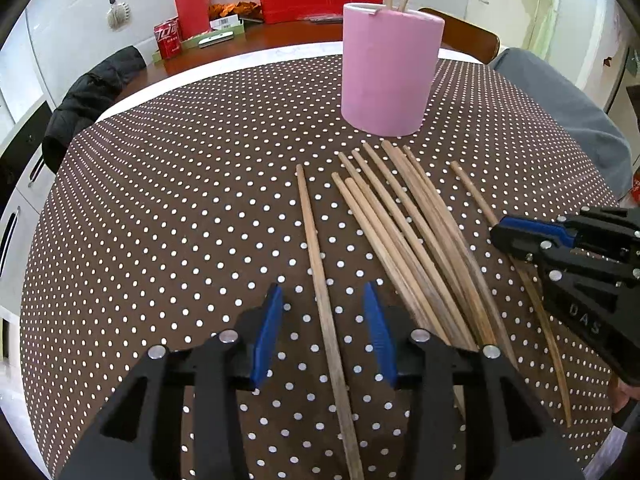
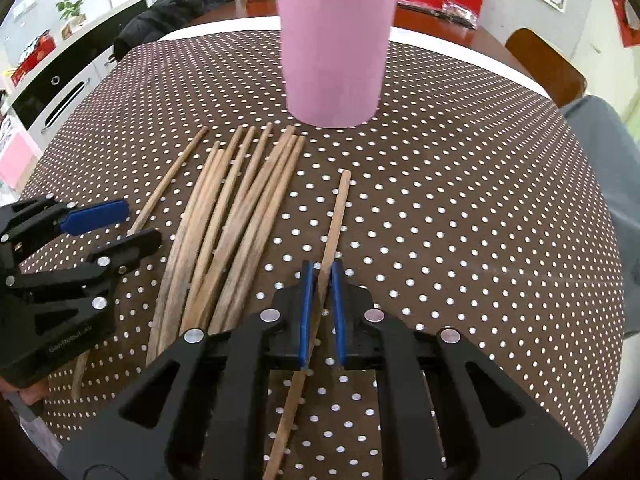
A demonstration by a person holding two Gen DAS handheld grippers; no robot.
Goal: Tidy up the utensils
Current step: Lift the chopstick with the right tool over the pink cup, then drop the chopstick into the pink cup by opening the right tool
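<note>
Several wooden chopsticks [image 1: 404,232] lie side by side on the dotted tablecloth, in front of a pink holder [image 1: 390,72] with two chopsticks standing in it. My left gripper [image 1: 322,300] is open, its fingers either side of a lone chopstick [image 1: 320,264] on the left of the bunch. My right gripper [image 2: 320,276] is shut on the rightmost chopstick [image 2: 336,220], which lies apart from the bunch [image 2: 236,216]. The pink holder [image 2: 336,52] stands beyond. The right gripper also shows in the left wrist view [image 1: 504,240], and the left gripper in the right wrist view [image 2: 136,224].
The brown polka-dot tablecloth [image 1: 180,208] covers a round table. A black jacket [image 1: 88,100] hangs on a chair at far left. A wooden chair [image 2: 544,64] stands at back right. Red boxes and a soda can [image 1: 166,38] sit on a counter behind.
</note>
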